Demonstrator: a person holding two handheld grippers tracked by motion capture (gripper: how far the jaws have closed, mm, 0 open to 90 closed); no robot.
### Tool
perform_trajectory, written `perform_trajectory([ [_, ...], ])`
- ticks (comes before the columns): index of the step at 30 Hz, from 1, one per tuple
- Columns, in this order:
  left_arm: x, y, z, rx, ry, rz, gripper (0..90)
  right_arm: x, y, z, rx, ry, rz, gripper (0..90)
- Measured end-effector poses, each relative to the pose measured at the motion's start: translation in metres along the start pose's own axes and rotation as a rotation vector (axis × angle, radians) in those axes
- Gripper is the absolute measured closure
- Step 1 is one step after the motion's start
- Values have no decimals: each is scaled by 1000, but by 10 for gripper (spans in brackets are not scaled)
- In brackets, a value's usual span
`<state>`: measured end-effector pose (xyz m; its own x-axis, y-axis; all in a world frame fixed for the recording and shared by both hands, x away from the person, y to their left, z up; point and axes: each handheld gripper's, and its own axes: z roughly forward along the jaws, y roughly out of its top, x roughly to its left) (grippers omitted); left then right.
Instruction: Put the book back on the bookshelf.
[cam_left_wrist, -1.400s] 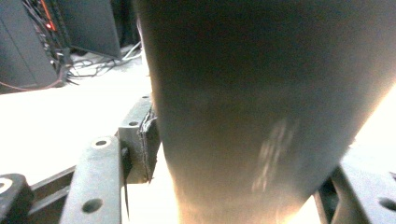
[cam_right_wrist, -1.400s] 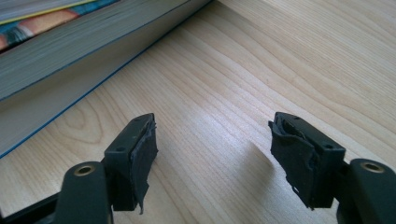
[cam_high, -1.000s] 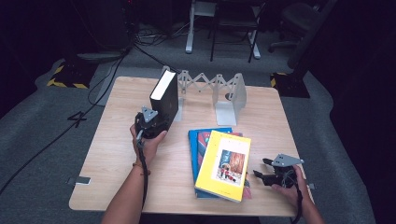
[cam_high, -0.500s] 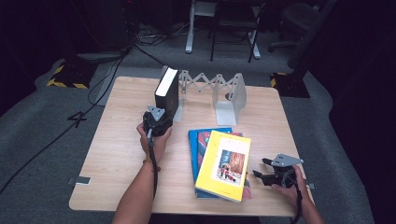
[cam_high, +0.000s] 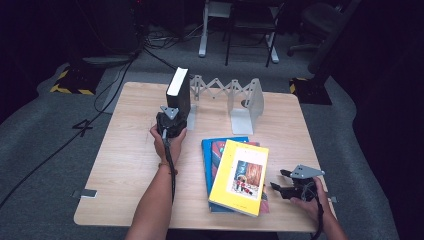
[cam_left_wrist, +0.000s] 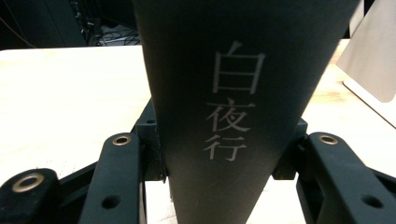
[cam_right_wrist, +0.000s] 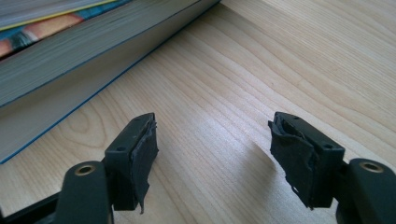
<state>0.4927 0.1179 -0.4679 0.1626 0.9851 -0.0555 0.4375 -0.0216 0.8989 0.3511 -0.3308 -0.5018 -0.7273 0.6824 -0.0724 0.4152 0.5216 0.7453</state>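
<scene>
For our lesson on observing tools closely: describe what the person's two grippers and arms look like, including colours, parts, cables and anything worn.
Both grippers are black with two jaws. The left gripper and right gripper each carry a grey three-cornered plate on top and trail a black cable. The right gripper's pads are black and torn at the edges; brass-coloured rivets sit in the jaw links. The forearms are bare of sleeves, with a thin band on the left wrist.

Wooden table (cam_high: 125, 150): upright black book (cam_high: 179, 95), bookend rack (cam_high: 235, 97), flat book stack (cam_high: 235, 175).
</scene>
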Motion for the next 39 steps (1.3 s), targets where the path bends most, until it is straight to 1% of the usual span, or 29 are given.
perform_trajectory([
  [1, 0, 0, 0, -2, 1, 1, 508, 0, 0, 0, 0, 1, 0, 320],
  [2, 1, 1, 0, 4, 2, 10, 504, 0, 0, 0, -1, 2, 1, 320],
  [4, 3, 1, 1, 14, -14, 11, 496, 0, 0, 0, -1, 0, 3, 319],
  [5, 5, 2, 0, 18, -17, 19, 492, 0, 0, 0, -1, -1, 3, 318],
  [7, 5, 1, -2, 20, -19, 29, 461, 0, 0, 0, -2, -1, 4, 318],
  [9, 6, -1, -5, 10, -19, 31, 445, 0, -1, -1, -1, -1, 6, 318],
  [10, 7, -3, -8, 12, -36, 25, 438, -1, -1, -1, -1, -2, 5, 317],
  [11, 7, -4, -9, 5, -37, 23, 429, 0, -1, -1, 0, -2, 7, 317],
  [14, 9, -10, -17, 10, -45, 50, 408, 0, -1, -2, 2, -4, 4, 317],
  [16, 10, -15, -21, 11, -59, 56, 401, 0, -1, -2, 5, -4, 4, 316],
  [18, 11, -23, -25, 7, -75, 67, 405, -1, -1, -2, 4, -5, 2, 316],
  [20, 11, -28, -27, 24, -85, 68, 409, -1, -1, -2, 5, -5, 4, 316],
  [22, 11, -31, -26, 31, -94, 80, 459, 0, -1, -2, 5, -9, 3, 316],
  [24, 9, -33, -26, 26, -103, 82, 518, 0, -1, -2, 7, -9, 1, 318],
  [29, 4, -32, -23, 22, -60, 100, 536, 1, -1, -2, 7, -8, 0, 317],
  [32, 2, -31, -20, 22, -41, 88, 537, 0, -1, -1, 2, -6, 3, 316],
  [34, 1, -29, -18, 31, -27, 87, 537, 0, -1, -1, 3, -7, 3, 317],
  [35, 0, -28, -16, 28, -24, 79, 537, 0, -1, -1, 3, -8, 3, 319],
  [36, 0, -26, -15, 37, -20, 76, 537, 1, -1, -1, 4, -9, 3, 319],
  [38, 0, -23, -12, 45, -18, 75, 537, 0, -1, -1, 3, -7, 4, 318],
  [39, -1, -22, -10, 47, -14, 65, 536, 0, -1, -1, 3, -7, 4, 317],
])
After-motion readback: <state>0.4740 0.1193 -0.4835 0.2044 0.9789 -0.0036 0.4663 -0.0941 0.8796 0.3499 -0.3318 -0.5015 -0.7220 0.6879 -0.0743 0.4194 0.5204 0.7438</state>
